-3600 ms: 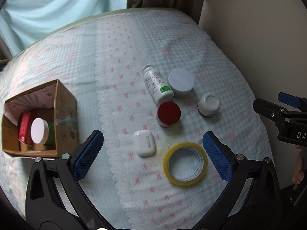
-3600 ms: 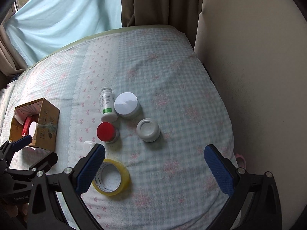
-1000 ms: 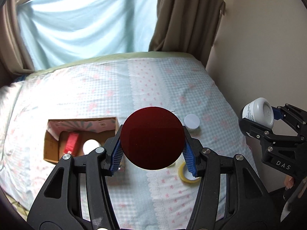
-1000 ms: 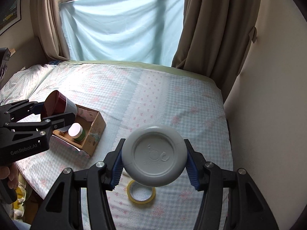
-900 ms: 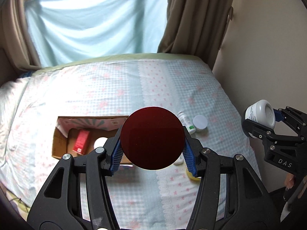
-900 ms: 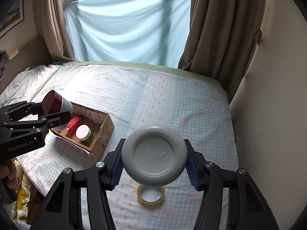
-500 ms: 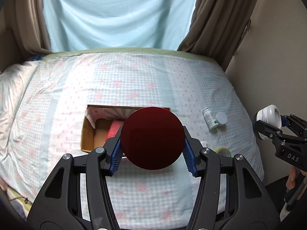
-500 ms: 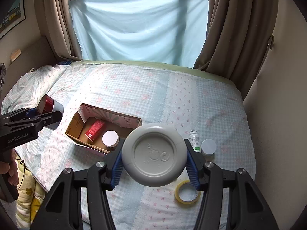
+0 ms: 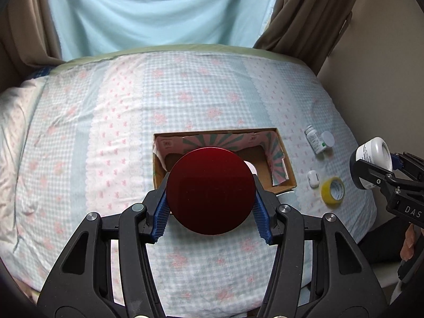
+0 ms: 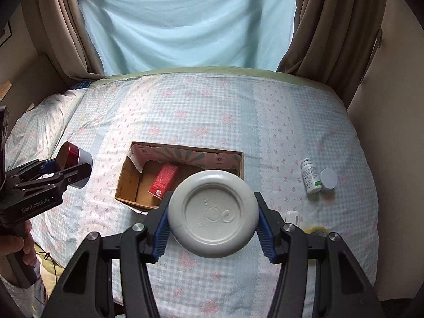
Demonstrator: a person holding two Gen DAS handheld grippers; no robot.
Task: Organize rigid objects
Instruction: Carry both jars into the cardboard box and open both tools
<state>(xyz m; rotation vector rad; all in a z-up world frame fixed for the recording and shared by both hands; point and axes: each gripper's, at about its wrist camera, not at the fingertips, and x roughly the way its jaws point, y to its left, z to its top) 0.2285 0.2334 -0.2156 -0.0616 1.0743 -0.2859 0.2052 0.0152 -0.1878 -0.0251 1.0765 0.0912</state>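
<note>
My left gripper (image 9: pixel 210 208) is shut on a red-lidded jar (image 9: pixel 210 189), held in the air over the near side of an open cardboard box (image 9: pixel 287 169). The same jar (image 10: pixel 75 163) shows at the left of the right wrist view. A white round jar (image 10: pixel 213 214) sits clamped in my right gripper (image 10: pixel 213 229), above the box's (image 10: pixel 127 177) near right corner; that jar (image 9: pixel 373 153) appears at the right edge of the left wrist view. A red carton (image 10: pixel 163 177) lies inside the box.
On the checked bedsheet right of the box lie a white pill bottle (image 10: pixel 310 176), a round white lid (image 10: pixel 328 179), a white earbud case (image 9: pixel 313 179) and a yellow tape roll (image 9: pixel 333 191). Curtains and a wall stand behind and to the right. A hand (image 10: pixel 16 249) holds the left gripper's handle.
Both grippers have carried their jars leftward across the bed, from over the loose items to above the box. The grips have not changed.
</note>
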